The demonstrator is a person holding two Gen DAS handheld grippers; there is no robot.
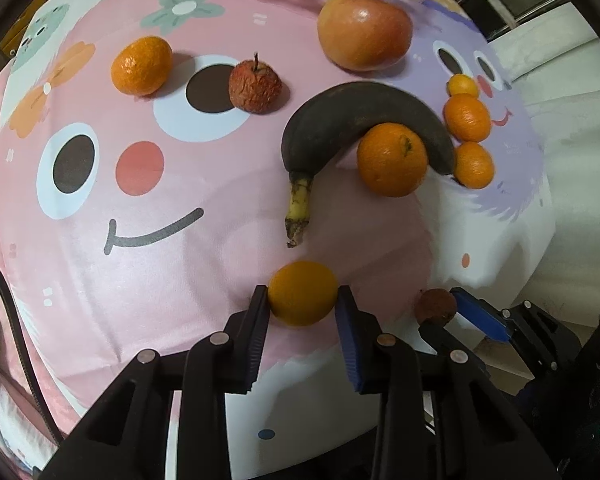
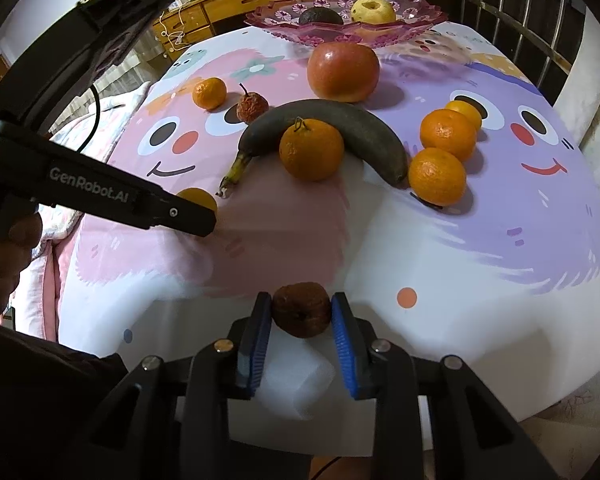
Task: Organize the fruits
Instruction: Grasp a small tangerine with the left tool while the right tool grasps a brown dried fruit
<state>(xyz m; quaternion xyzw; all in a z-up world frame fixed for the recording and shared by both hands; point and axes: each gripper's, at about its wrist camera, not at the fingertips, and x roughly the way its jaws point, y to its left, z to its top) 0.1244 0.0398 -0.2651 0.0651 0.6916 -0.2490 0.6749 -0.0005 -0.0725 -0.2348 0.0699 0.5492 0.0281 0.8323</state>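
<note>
Two tools are each clamped on a fruit low over the cartoon-print cloth (image 2: pixel 440 280) of the worktop: the left tool (image 1: pixel 302 300) pinches a smooth round orange citrus (image 1: pixel 302 298), the right tool (image 2: pixel 302 310) a wrinkled brown shrivelled fruit (image 2: pixel 301 309). Beyond them lie a blackened curved banana (image 2: pixel 340 120) arched around a stemmed orange tangerine (image 2: pixel 311 149), three orange tangerines (image 2: pixel 446 134) in a touching row, a lone tangerine (image 2: pixel 209 93) beside a shrivelled red apple (image 2: pixel 251 106), and a large round red-orange fruit (image 2: pixel 343 72). Farthest stands a pink scalloped plastic bowl (image 2: pixel 412 20) holding a yellow apple (image 2: pixel 372 9) and a dark avocado (image 2: pixel 321 17).

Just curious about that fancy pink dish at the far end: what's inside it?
The pink dish holds a yellowish fruit and a dark fruit. Its raised rim hides their undersides and the dish floor, so more could lie unseen.
</note>
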